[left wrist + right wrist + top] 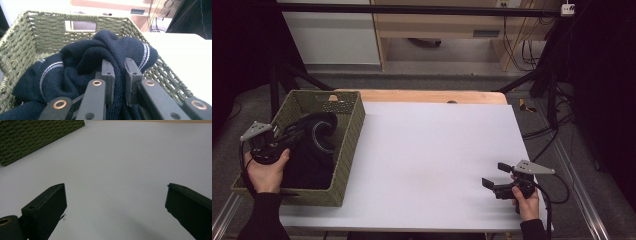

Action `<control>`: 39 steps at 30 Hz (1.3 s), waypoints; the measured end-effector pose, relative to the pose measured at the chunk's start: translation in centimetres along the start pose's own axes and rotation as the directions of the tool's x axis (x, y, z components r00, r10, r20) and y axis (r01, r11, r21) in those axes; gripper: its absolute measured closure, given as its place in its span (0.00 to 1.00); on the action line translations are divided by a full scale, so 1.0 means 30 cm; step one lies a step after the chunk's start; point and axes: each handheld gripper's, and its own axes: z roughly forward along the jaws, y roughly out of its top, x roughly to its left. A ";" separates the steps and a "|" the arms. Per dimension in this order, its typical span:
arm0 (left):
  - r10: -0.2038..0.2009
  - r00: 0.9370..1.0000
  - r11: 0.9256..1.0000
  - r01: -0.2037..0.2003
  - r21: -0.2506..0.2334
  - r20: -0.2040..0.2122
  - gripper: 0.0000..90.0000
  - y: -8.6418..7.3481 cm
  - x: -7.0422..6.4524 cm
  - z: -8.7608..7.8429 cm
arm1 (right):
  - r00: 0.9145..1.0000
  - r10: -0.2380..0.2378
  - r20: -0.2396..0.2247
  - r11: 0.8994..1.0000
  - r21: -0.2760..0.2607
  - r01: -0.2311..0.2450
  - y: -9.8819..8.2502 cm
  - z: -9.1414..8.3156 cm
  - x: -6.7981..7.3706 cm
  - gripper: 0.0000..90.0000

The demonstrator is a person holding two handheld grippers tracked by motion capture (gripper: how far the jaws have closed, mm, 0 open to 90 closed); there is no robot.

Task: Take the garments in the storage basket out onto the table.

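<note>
At the tabletop's left edge: a woven green basket (352, 145) holds a dark navy sweater (82, 62) with pale stripes.
Sweater: bunched inside the basket, one fold lifted near the right wall.
Left hand-held gripper (119, 72): reaching into the basket, jaws nearly together and pinching a fold of the sweater's knit between them.
Right hand-held gripper (495, 176): well apart from the basket, low over the bare white tabletop (437, 150) near its right front corner, jaws spread wide with nothing between them.
Basket handle: a cut-out opening shows in the far wall.
</note>
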 end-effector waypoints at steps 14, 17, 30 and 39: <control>0.011 1.000 0.998 -0.010 -0.064 0.017 0.89 0.064 -0.024 -0.063 | 1.000 0.000 0.001 1.000 -0.002 0.000 0.000 0.000 0.000 0.05; 0.011 1.000 0.997 -0.010 -0.077 0.020 0.89 0.077 -0.032 -0.074 | 1.000 0.001 0.001 1.000 -0.002 -0.001 0.000 0.000 0.000 0.05; 0.033 0.999 0.991 -0.028 -0.133 0.033 0.89 0.141 -0.070 -0.120 | 1.000 0.001 0.001 1.000 -0.002 -0.001 0.000 0.000 0.000 0.05; 0.037 0.999 0.985 -0.030 -0.171 0.039 0.89 0.180 -0.084 -0.154 | 1.000 0.003 0.000 1.000 -0.003 -0.003 0.001 0.000 0.000 0.05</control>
